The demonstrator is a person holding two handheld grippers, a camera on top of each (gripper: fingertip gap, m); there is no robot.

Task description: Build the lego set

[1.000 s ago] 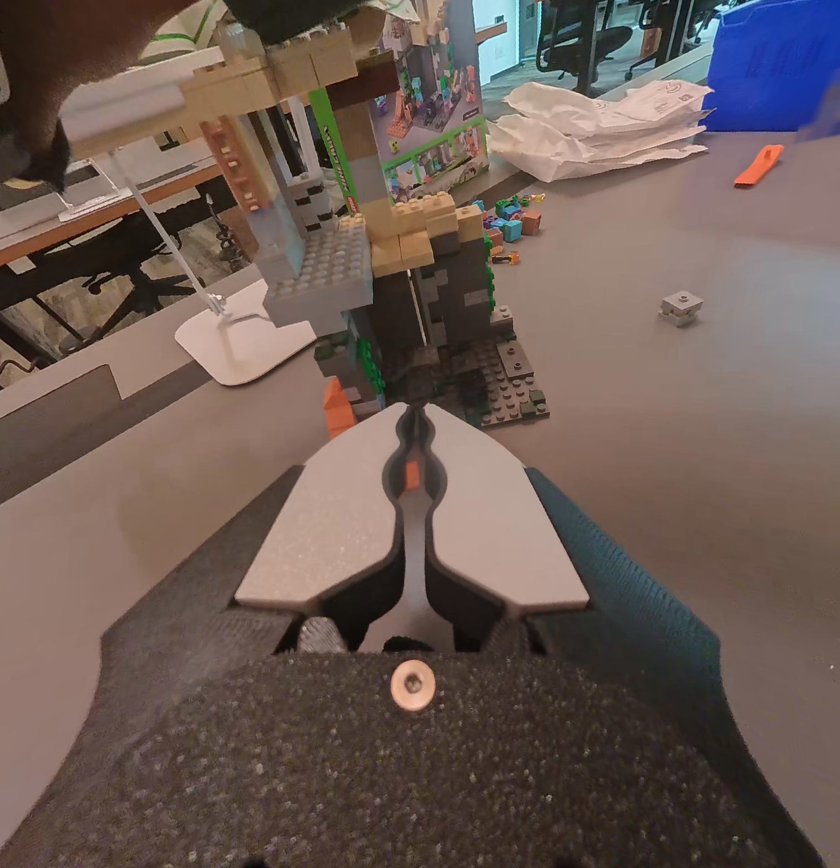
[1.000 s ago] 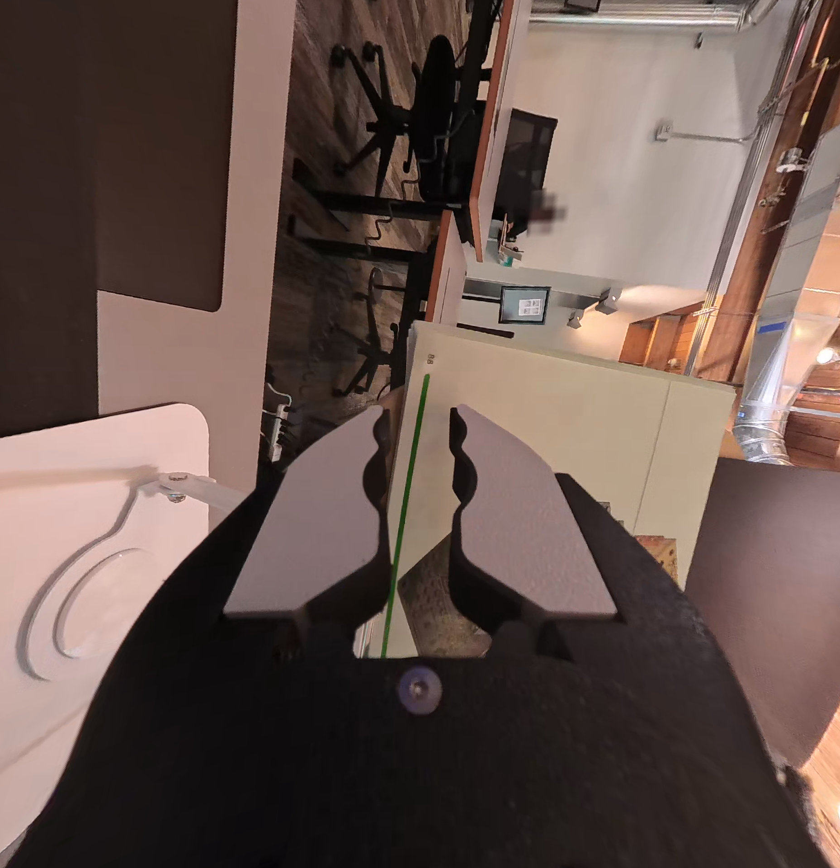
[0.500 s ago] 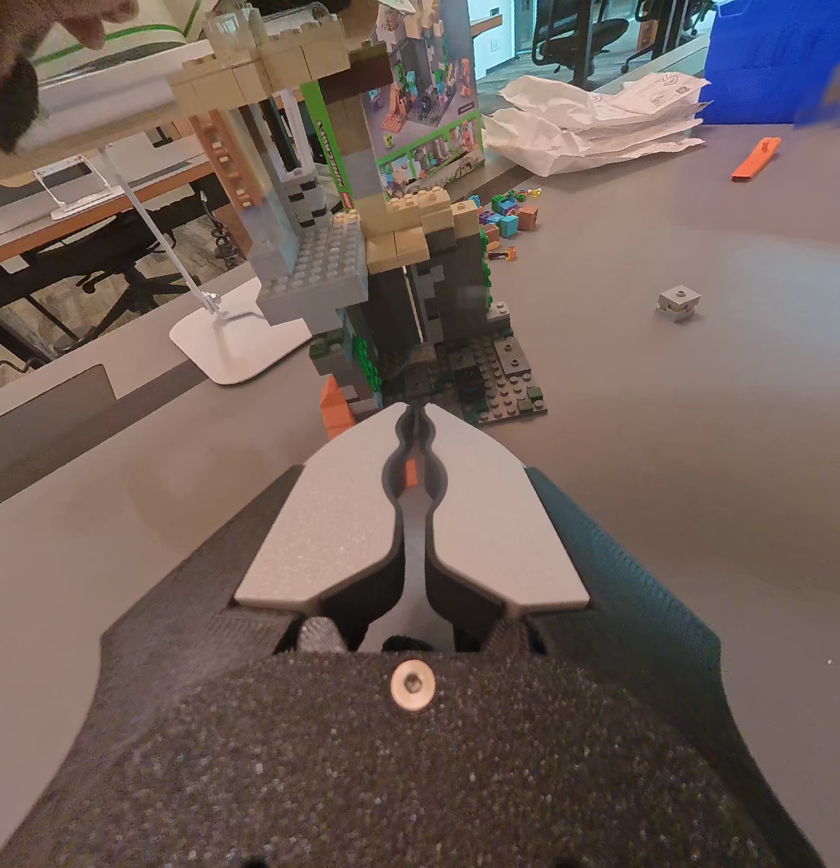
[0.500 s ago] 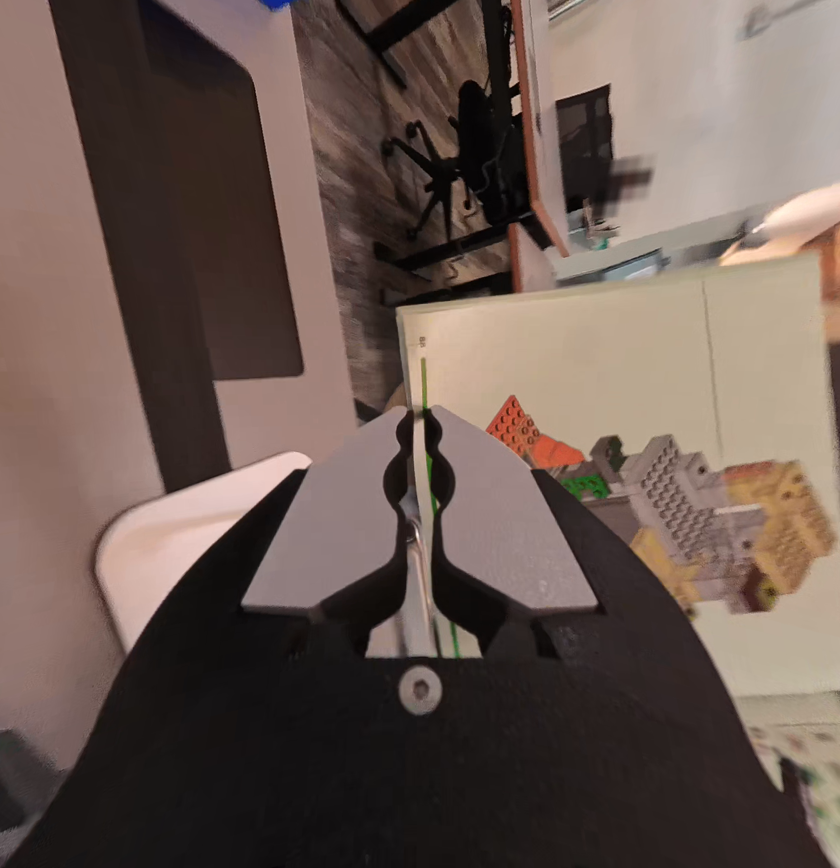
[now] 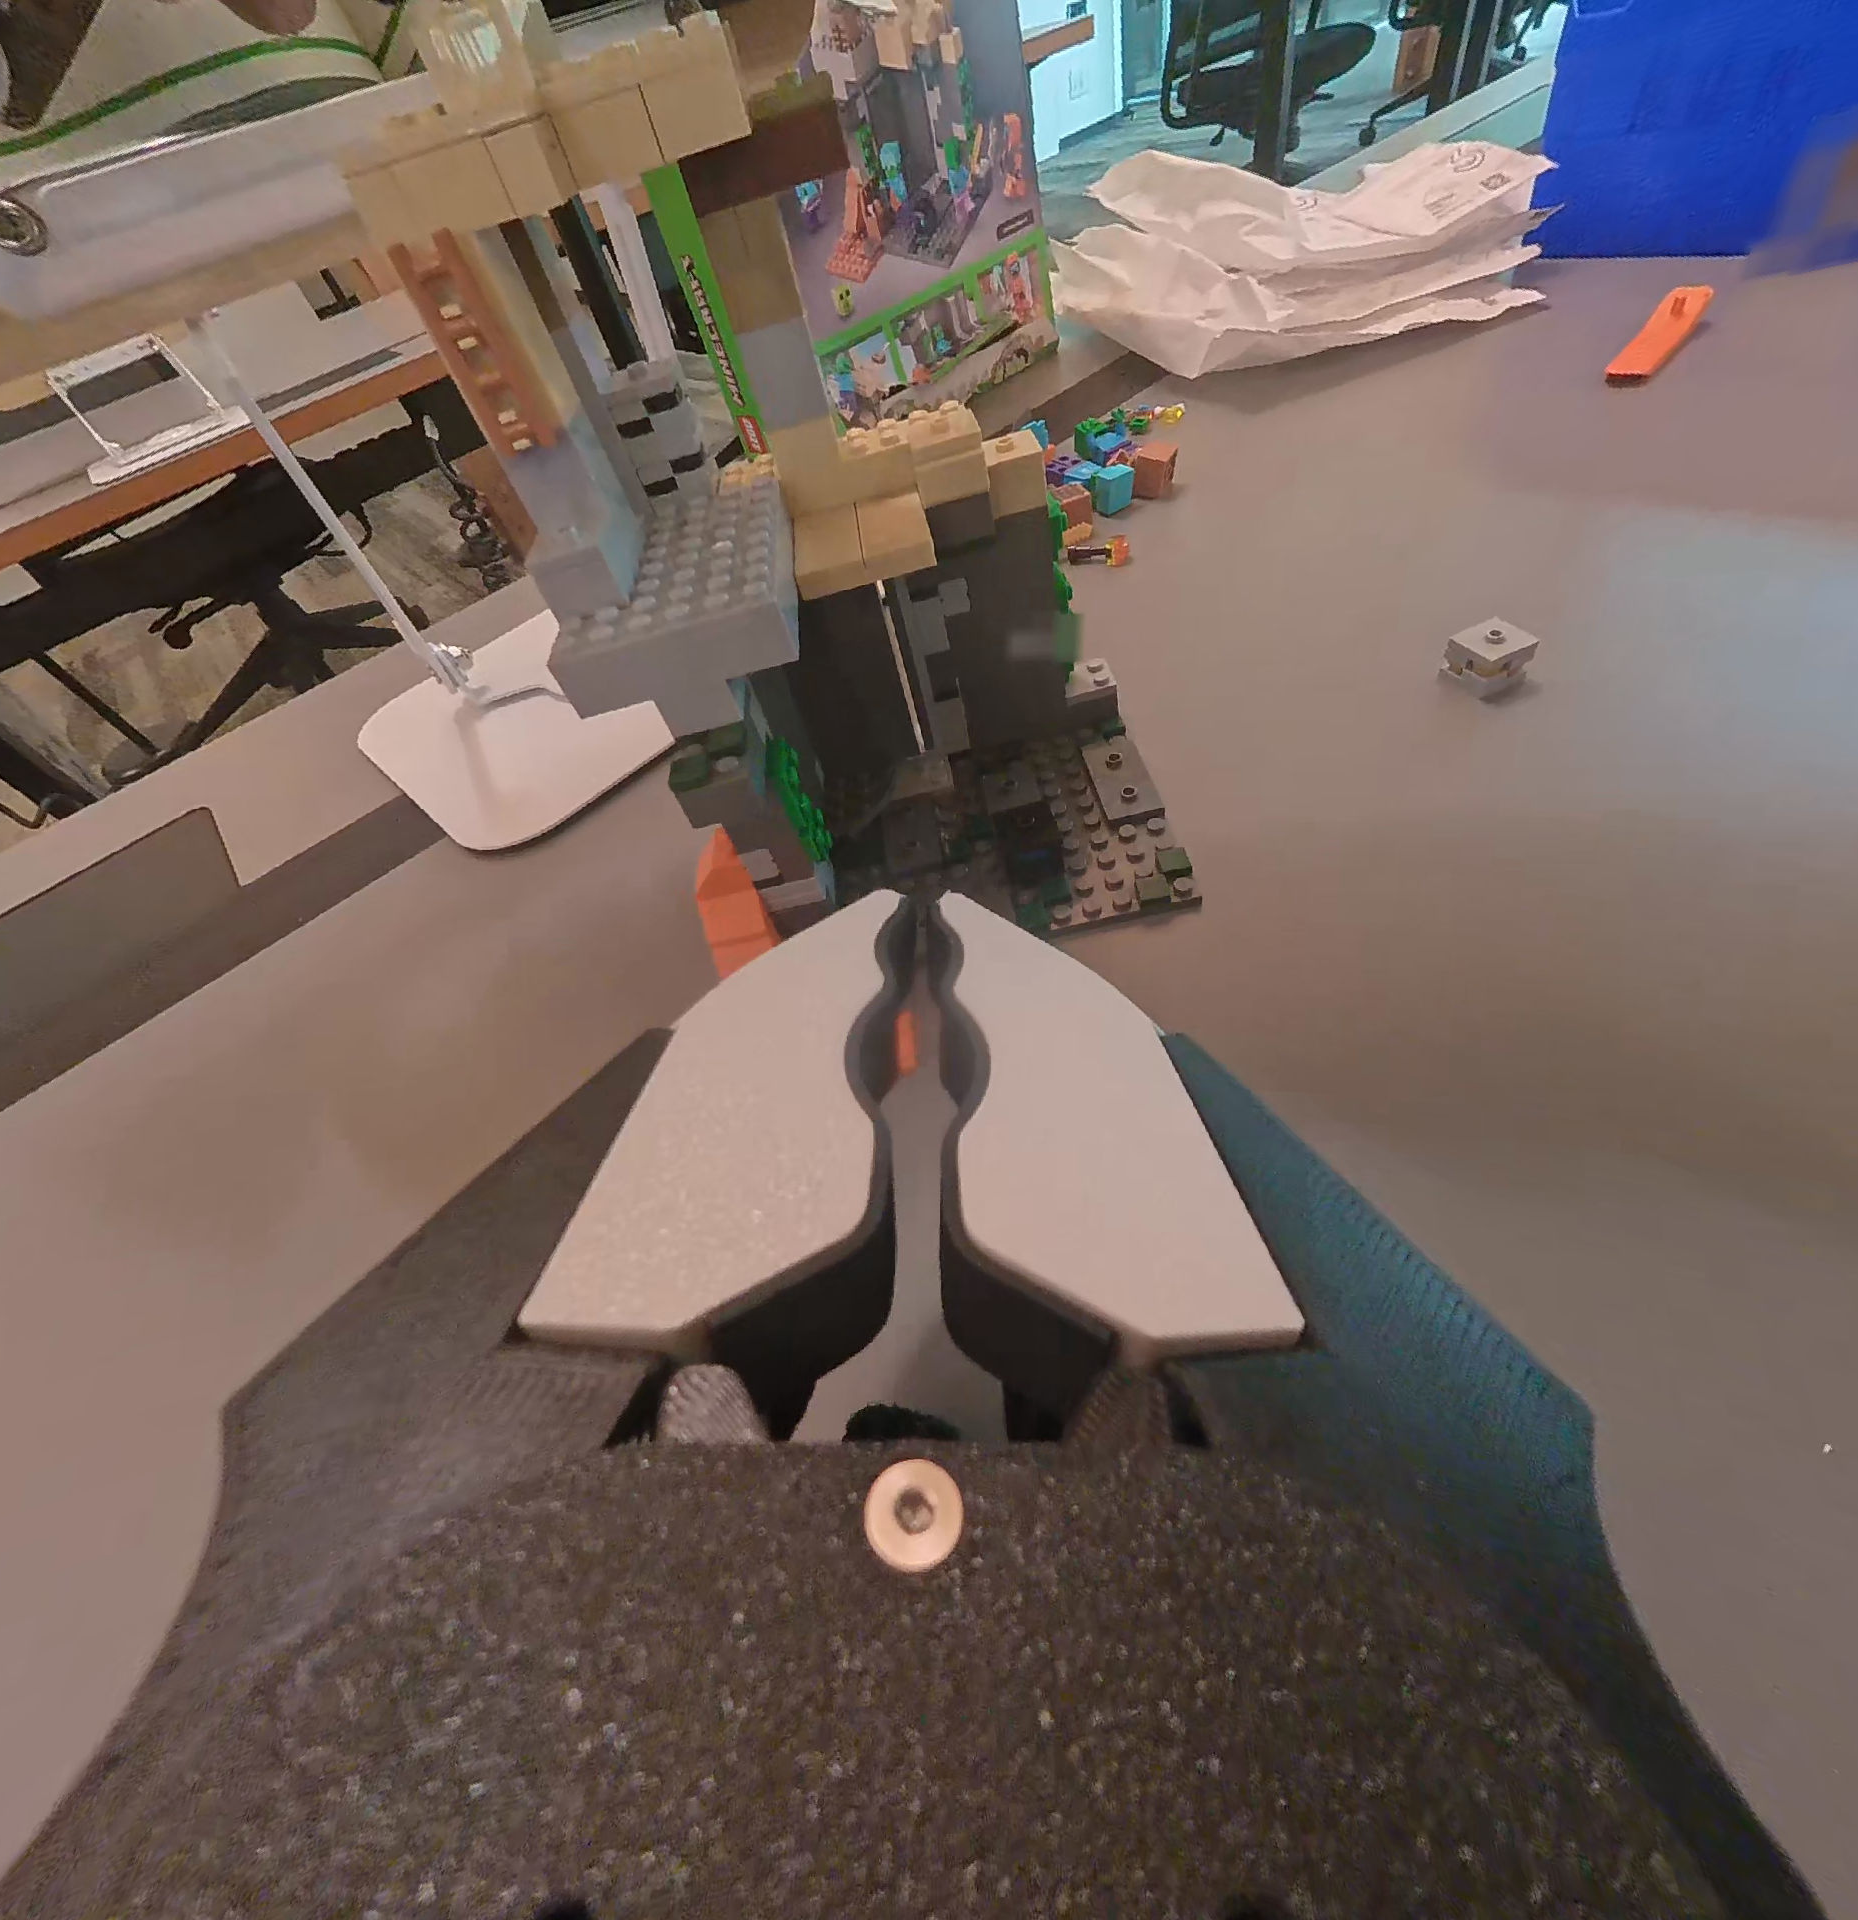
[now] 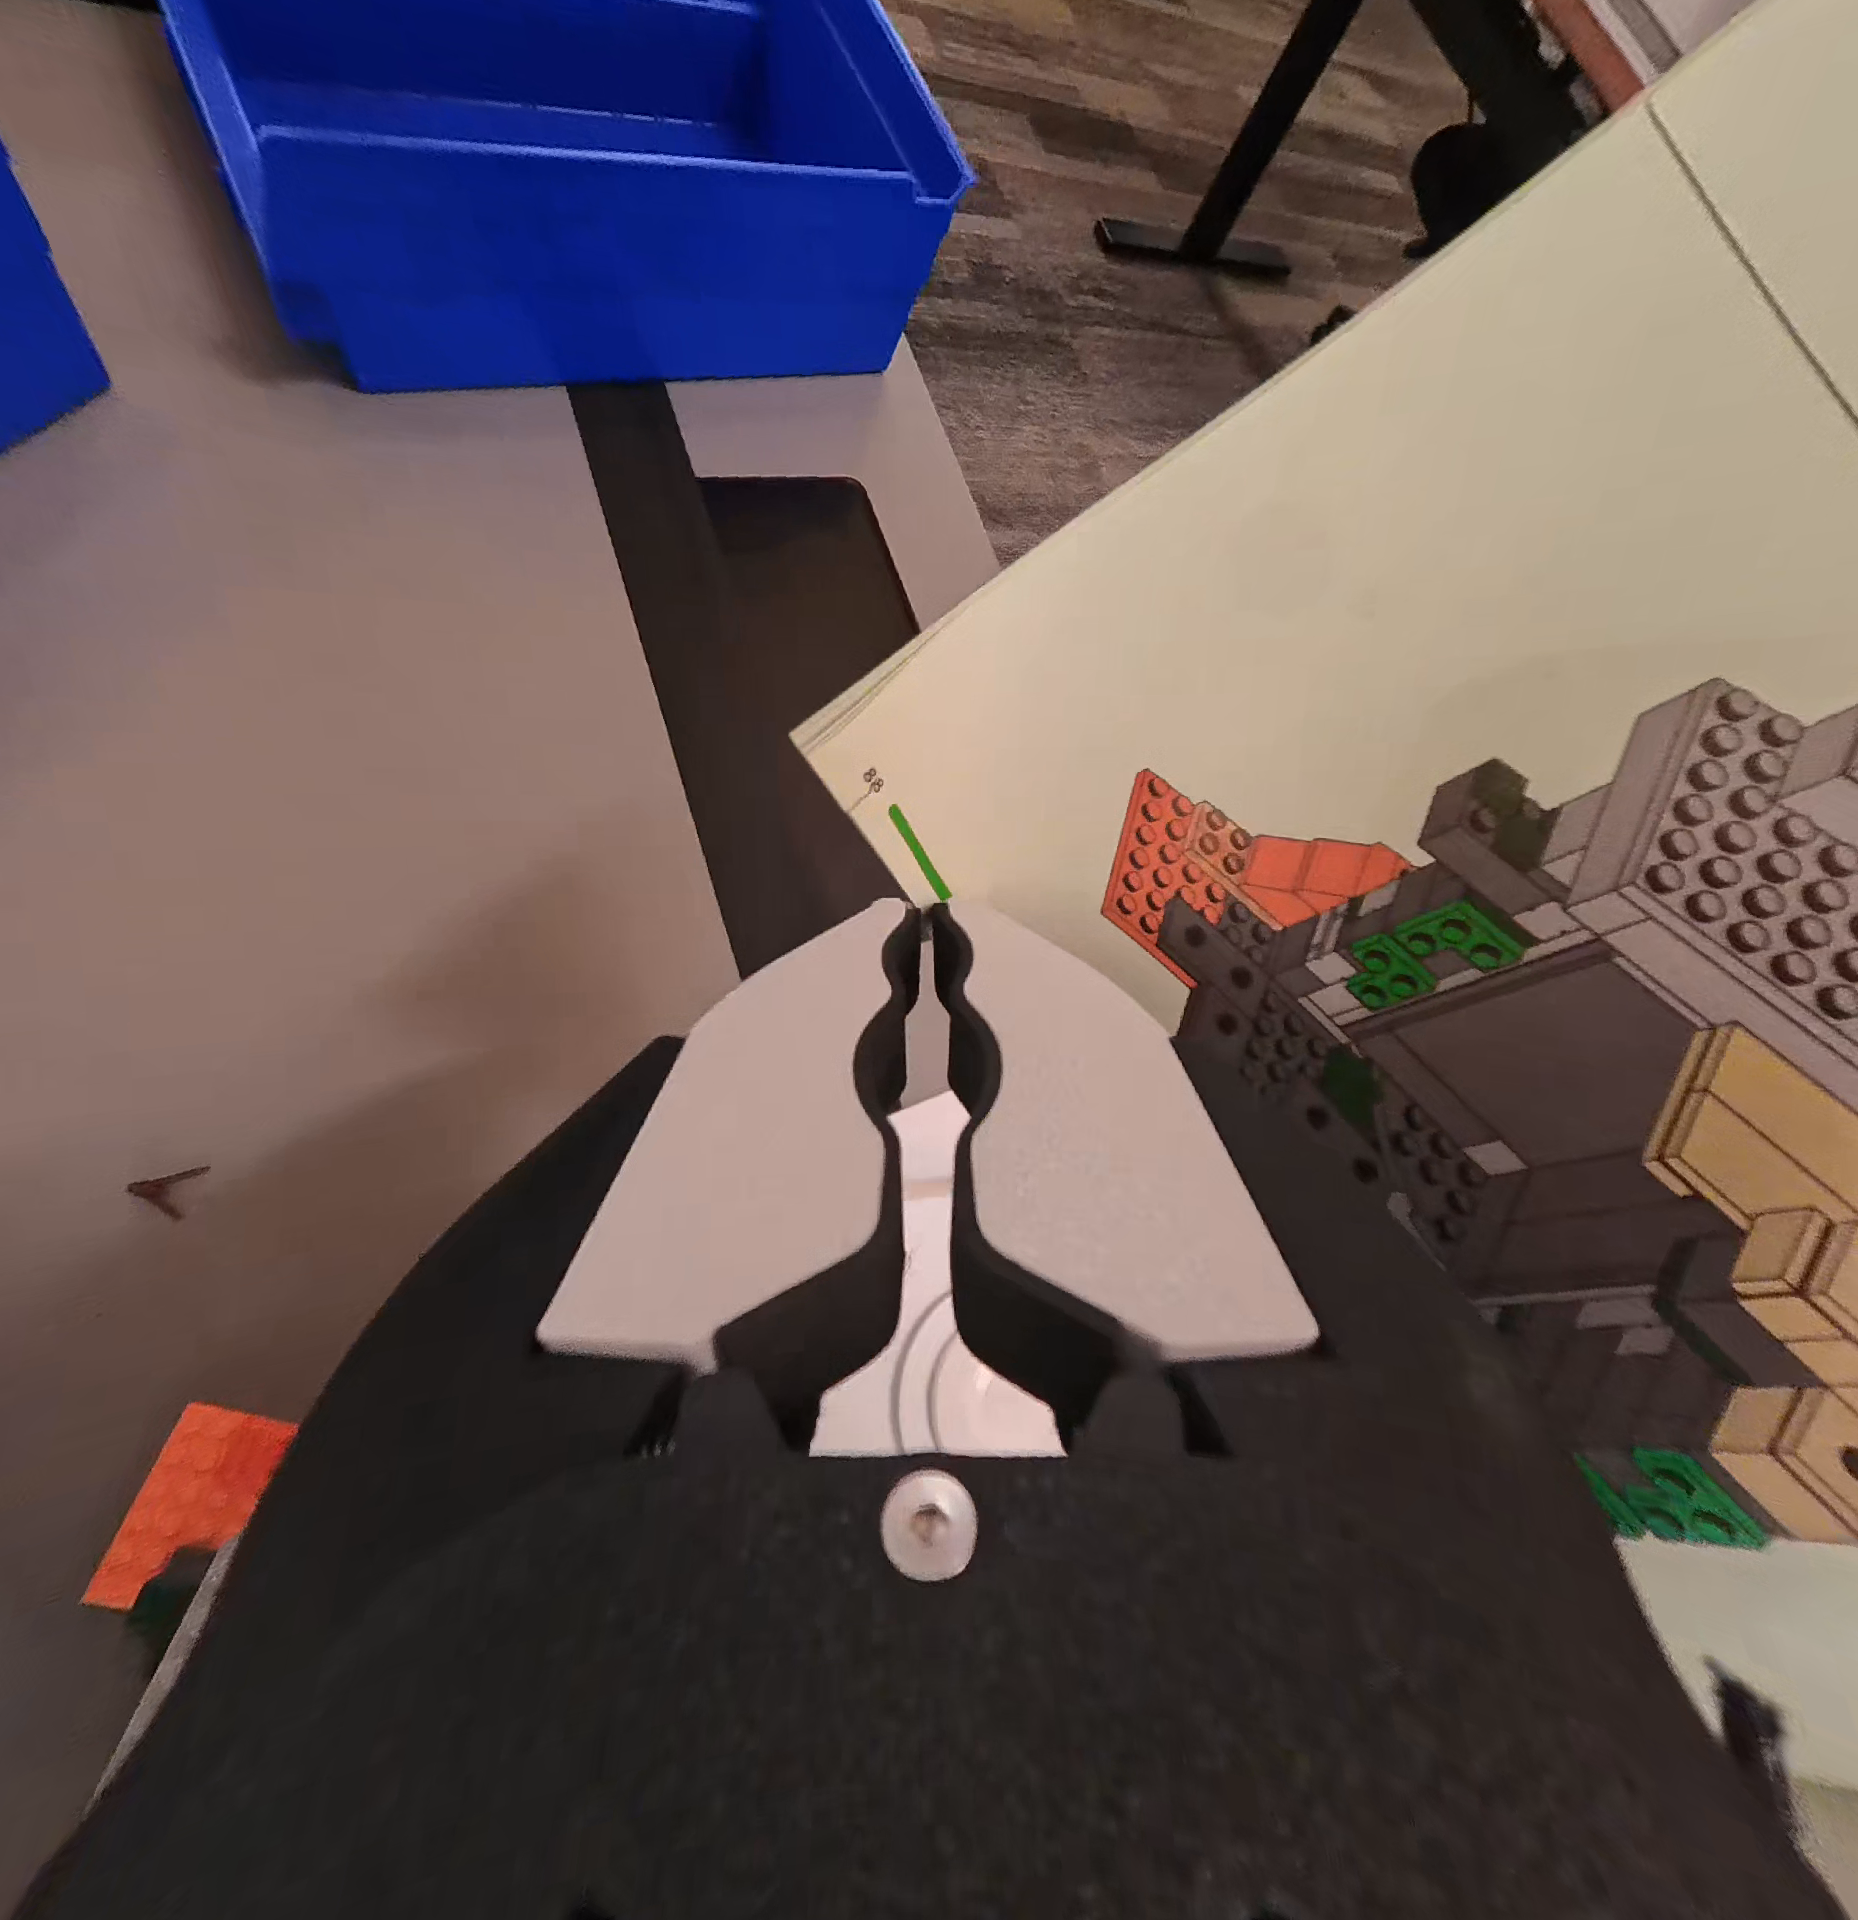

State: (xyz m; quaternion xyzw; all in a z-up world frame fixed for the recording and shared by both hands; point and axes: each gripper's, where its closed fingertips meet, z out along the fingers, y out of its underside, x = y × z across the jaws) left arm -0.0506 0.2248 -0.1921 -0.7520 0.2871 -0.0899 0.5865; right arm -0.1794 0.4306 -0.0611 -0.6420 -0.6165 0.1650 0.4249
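Observation:
The lego build (image 5: 883,623), a tan, grey and dark tower on a dark studded plate, stands just ahead of my left gripper (image 5: 920,912). The left gripper is shut and low over the table, and a sliver of orange shows in its gap; I cannot tell if it is held. An orange slope (image 5: 733,914) sits at the build's foot. My right gripper (image 6: 925,914) is shut on the lower corner of the instruction booklet page (image 6: 1424,623). The booklet (image 5: 177,94) rests on a white stand (image 5: 509,758). An orange plate of the build (image 6: 187,1496) shows at the lower left of the right wrist view.
The set's box (image 5: 904,208) stands behind the build, with loose coloured bricks (image 5: 1101,478) beside it. A small grey brick (image 5: 1486,660), an orange separator tool (image 5: 1657,332) and white paper bags (image 5: 1320,239) lie to the right. Blue bins (image 6: 592,208) stand at the table's far edge. There is about 25 cm between the tips of the two grippers.
My right gripper shut on the booklet page's edge and swung it over, so the table and the blue bins came into its view. My left gripper barely moved and stayed shut.

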